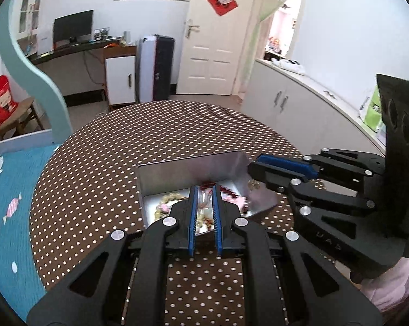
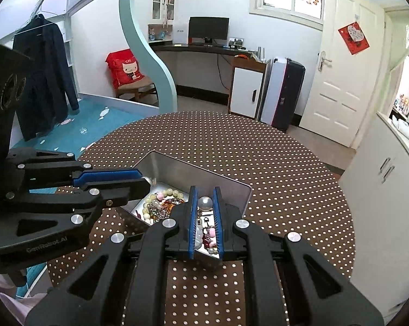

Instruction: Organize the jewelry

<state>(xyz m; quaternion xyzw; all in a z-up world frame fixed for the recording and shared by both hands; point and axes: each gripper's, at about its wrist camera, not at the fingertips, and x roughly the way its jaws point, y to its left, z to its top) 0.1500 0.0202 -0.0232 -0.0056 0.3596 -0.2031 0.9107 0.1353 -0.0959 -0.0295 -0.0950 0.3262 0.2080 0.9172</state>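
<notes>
1. Your right gripper (image 2: pixel 204 214) sits low over the near end of the metal tin (image 2: pixel 188 168). Its blue pads are a narrow gap apart, with a clear glass bead (image 2: pixel 205 203) between the tips. The pads appear to touch the bead, but you cannot be sure from this angle that it is truly pinched.
2. Your left gripper (image 1: pixel 204 203) hangs over the same tin (image 1: pixel 177 174) from the other side, jaws narrowly parted. Something pale and blurred lies in the gap; I cannot tell whether it is gripped or only seen through.
3. Inside the tin the jewelry is one tangle: a pale bead bracelet (image 2: pixel 161 194), amber beads (image 2: pixel 169 205), pink beads (image 2: pixel 211 232) and a dark red strand (image 1: pixel 227 190) overlap.
4. Beyond the tin, the polka-dot tablecloth (image 2: pixel 258 163) carries nothing sorted out.
5. Judged from this, you are early: nothing is separated yet, and nearly all the sorting is left.
</notes>
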